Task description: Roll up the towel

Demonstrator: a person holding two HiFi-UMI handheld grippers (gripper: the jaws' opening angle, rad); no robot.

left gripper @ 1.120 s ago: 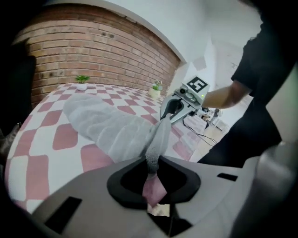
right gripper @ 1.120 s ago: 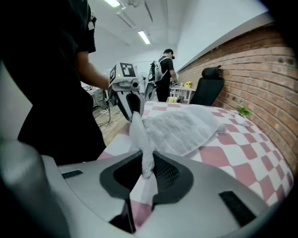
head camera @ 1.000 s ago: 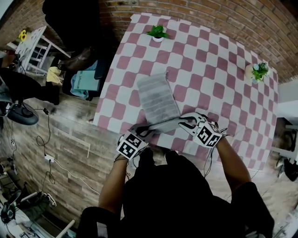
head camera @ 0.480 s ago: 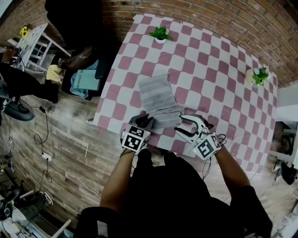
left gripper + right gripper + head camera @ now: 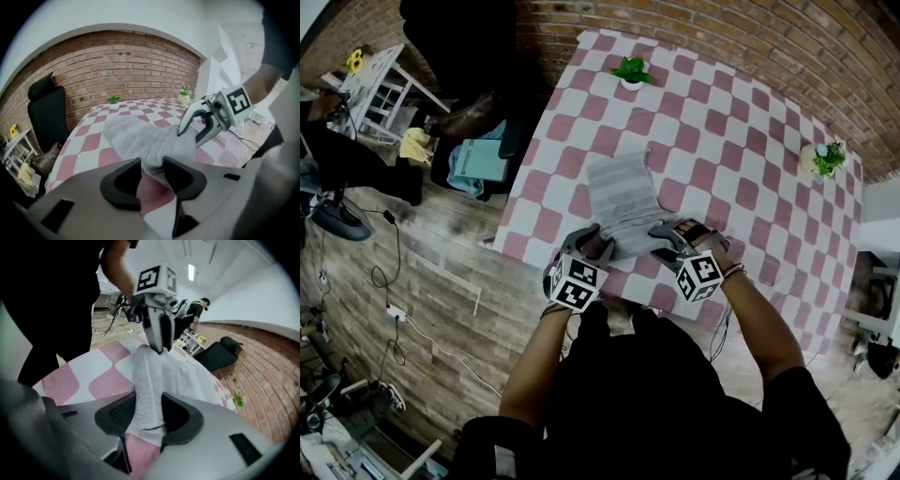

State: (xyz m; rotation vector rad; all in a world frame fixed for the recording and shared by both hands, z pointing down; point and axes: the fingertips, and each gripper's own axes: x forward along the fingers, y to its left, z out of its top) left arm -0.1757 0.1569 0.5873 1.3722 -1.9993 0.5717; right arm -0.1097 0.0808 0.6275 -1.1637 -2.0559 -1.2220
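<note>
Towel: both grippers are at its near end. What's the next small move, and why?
Probably roll the towel's folded near end one turn toward the far potted plant. The left gripper, jaws just opening, and the right gripper, jaws just closing, each have the fold between their jaws. Most of the towel lies flat ahead.

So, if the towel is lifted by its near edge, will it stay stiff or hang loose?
Probably loose: the towel lies flat on the table at its far end but bunches into soft folds at the near end. Its fuzzy surface suggests it will not slip easily. The rolled edge would likely unroll if released.
</note>
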